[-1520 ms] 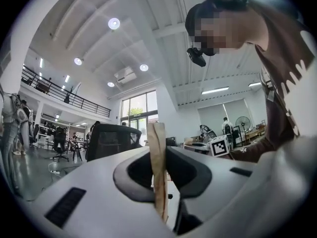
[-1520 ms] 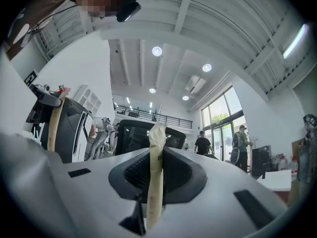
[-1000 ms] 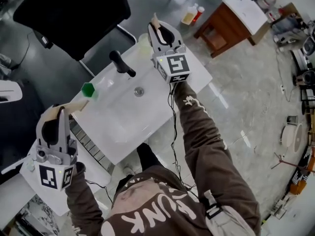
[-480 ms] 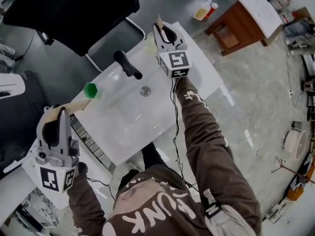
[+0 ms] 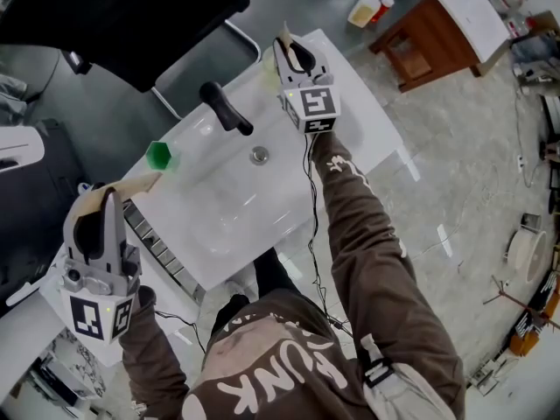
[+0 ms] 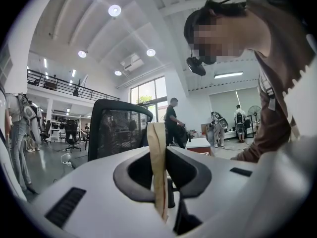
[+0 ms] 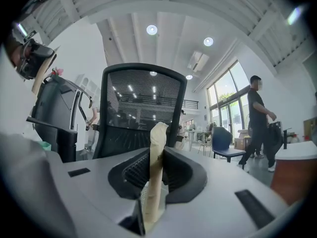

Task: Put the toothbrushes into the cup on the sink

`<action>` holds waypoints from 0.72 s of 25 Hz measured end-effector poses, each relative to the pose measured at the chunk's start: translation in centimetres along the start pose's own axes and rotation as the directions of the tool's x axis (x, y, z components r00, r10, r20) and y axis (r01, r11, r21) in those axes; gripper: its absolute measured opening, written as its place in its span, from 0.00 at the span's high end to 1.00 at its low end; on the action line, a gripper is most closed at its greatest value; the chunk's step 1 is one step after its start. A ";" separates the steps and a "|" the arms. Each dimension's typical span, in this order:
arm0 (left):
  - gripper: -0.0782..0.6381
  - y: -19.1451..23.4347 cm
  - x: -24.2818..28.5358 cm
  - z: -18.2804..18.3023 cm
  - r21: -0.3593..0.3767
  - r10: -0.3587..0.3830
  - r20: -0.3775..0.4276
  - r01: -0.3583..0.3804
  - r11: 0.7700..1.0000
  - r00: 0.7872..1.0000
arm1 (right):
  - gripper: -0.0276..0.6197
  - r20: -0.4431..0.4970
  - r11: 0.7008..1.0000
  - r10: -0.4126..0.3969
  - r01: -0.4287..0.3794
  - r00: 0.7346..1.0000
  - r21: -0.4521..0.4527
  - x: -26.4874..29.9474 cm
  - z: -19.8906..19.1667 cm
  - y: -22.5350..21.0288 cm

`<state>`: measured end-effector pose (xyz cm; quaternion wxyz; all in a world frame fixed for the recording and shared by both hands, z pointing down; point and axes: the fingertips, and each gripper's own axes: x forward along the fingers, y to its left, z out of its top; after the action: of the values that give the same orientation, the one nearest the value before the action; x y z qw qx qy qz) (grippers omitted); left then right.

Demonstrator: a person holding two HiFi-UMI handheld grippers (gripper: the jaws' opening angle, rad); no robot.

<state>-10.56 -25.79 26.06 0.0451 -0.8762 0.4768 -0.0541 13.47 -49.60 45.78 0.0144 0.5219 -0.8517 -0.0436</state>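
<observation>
Nearest me, my left gripper [image 5: 93,204] is clamped tight on a flat beige wooden toothbrush [image 5: 131,185]. The stick pokes out sideways over the near-left edge of the white ceramic sink [image 5: 219,221]. Its free end lies just beside a small green object [image 5: 158,156] on the rim. I cannot tell what that object is.

Across the basin, my right gripper [image 5: 290,52] is likewise shut on a second pale wooden toothbrush [image 7: 155,172]. It sits right at the pale translucent cup [image 5: 268,63], which is mostly hidden behind it at the far corner.

I judge the danger to be there. The cup looks light and stands close to the sink's back edge, so a brush end catching the rim could tip it off. Bringing the left brush over, its long tail could clip the green object or the black tap [image 5: 224,108].

The bowl between my hands is bare, which gives good room. Beyond the sink, the black mesh chair [image 5: 131,16] crowds the far side.
</observation>
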 end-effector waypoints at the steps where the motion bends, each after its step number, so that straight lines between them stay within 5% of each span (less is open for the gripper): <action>1: 0.81 0.0 0.0 0.0 0.000 -0.001 -0.001 0.001 1.000 1.000 | 0.85 0.003 1.000 0.002 -0.002 1.000 0.000 0.0 0.1 0.0; 5: 0.81 -0.1 0.0 0.0 0.001 -0.003 -0.002 0.003 1.000 1.000 | 0.83 0.010 1.000 0.008 -0.008 1.000 -0.001 0.0 0.4 0.0; 8: 0.81 -0.1 0.1 -0.1 0.002 -0.003 -0.002 0.003 1.000 1.000 | 0.69 0.039 1.000 0.016 -0.017 0.999 0.015 -0.2 1.0 0.0; 18: 0.81 1.1 0.5 0.3 0.028 0.005 0.029 -0.006 1.000 1.000 | 0.50 0.093 0.998 0.059 -0.058 0.994 -0.011 -1.9 4.2 0.8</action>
<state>-11.13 -26.79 25.66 0.0645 -0.8748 0.4778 -0.0478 13.32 -47.30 41.73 -0.0220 0.4941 -0.8662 -0.0713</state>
